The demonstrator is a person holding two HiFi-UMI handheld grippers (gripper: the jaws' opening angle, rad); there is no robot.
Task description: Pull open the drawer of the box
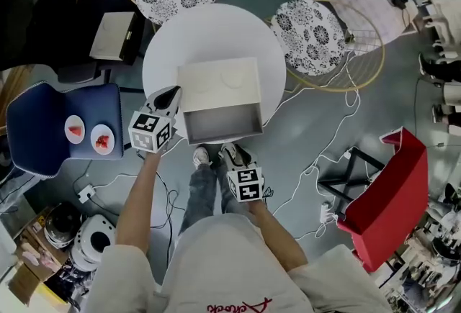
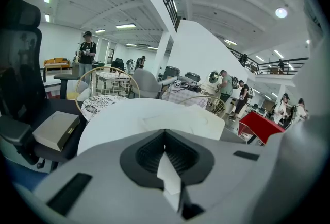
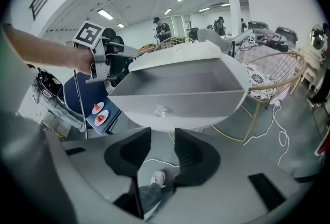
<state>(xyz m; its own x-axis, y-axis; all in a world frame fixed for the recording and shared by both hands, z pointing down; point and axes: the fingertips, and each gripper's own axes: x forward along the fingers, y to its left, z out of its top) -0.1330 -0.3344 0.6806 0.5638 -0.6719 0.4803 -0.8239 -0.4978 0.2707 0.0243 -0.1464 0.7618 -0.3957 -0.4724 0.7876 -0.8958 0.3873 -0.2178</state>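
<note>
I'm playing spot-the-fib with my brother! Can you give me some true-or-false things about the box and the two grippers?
1. The drawer of the white box is pulled open. True.
2. The right gripper is squeezing the drawer's clear knob. False: its jaws stand apart and empty, short of the knob.
3. The drawer is full of toys. False: it looks empty.
4. The left gripper is at the white box's left side. True.
5. The white box sits on a square red table. False: it sits on a round white table.
</note>
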